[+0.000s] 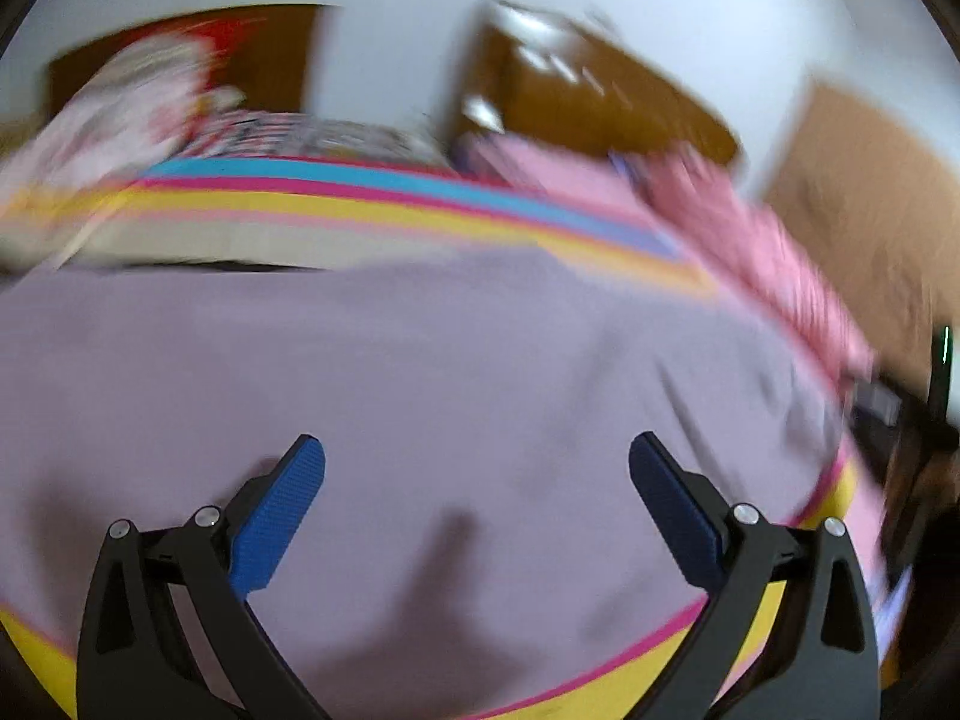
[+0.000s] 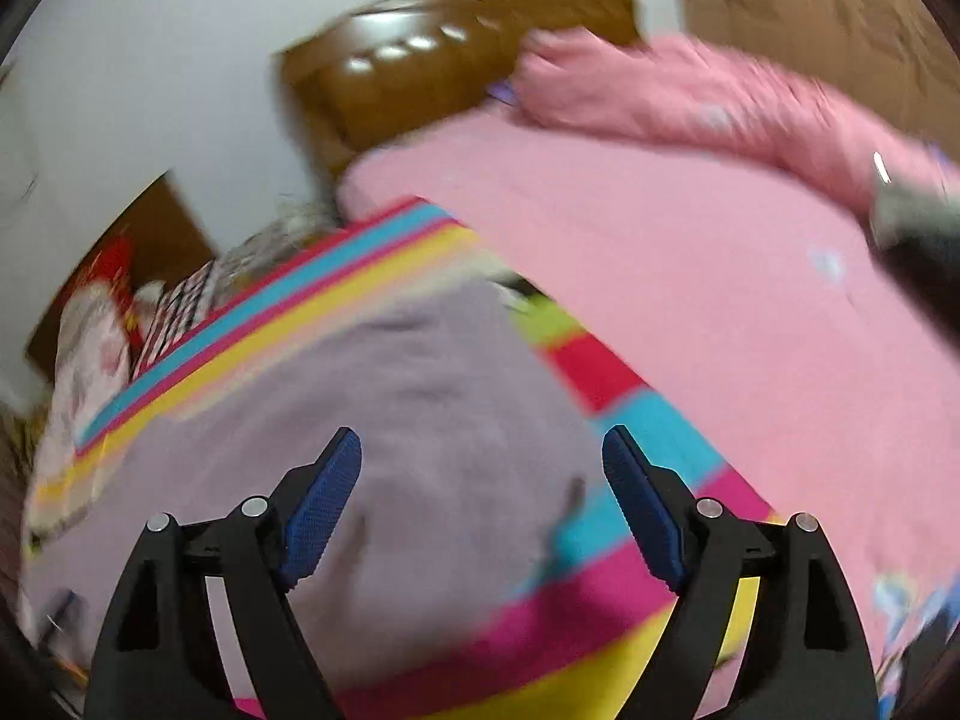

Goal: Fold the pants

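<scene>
The lilac pants [image 1: 420,372] lie spread flat on a striped cloth [image 1: 384,204] on the bed, filling most of the left wrist view. My left gripper [image 1: 477,450] hovers over them, open and empty. In the right wrist view the pants [image 2: 384,420] lie at centre left, their right edge running under the gripper. My right gripper [image 2: 482,444] is open and empty above that edge and the striped cloth [image 2: 606,564]. Both views are motion blurred.
A pink sheet [image 2: 690,276] covers the bed to the right, with a bunched pink blanket [image 2: 690,90] at its far side. A brown headboard [image 2: 420,72] stands by the white wall. Patterned pillows [image 1: 120,114] lie at the far left.
</scene>
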A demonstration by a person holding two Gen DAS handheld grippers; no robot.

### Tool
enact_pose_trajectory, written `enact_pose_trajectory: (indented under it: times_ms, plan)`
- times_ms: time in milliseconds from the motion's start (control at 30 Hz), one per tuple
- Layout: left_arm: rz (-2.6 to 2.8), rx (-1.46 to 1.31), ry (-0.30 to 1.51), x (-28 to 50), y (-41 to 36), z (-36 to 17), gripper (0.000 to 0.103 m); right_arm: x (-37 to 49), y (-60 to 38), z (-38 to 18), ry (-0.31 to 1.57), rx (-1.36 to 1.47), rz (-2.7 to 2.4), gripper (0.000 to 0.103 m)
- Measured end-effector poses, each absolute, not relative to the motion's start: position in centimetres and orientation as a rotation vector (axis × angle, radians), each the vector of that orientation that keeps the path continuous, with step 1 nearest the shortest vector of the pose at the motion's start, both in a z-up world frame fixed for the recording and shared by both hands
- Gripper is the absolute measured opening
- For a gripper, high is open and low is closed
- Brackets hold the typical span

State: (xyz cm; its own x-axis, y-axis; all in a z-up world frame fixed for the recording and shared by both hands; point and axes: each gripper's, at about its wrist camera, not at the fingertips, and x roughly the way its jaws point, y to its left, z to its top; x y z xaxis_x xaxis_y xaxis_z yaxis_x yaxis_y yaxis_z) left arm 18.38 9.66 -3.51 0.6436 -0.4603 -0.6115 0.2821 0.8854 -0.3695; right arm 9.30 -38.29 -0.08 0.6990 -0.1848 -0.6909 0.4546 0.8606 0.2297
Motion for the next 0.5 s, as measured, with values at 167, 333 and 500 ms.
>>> enact_pose_trajectory:
  times_ms: [167, 333, 500]
  plan:
    - [-0.224, -0.672, 0.657, 16.5, 25.2, -4.9, 0.101, 16.3, -22.3, 0.9, 0.734, 0.071, 0.056, 0.081]
    - [0.036, -0.886, 0.537, 11.7, 37.7, -6.5, 0.101, 21.7, -2.4, 0.4, 0.735, -0.149, 0.505, 0.081]
    - [0.061, -1.056, 0.522, 11.7, 46.2, -9.6, 0.097, 23.1, 13.0, -1.4, 0.769, -0.235, 0.810, 0.081]
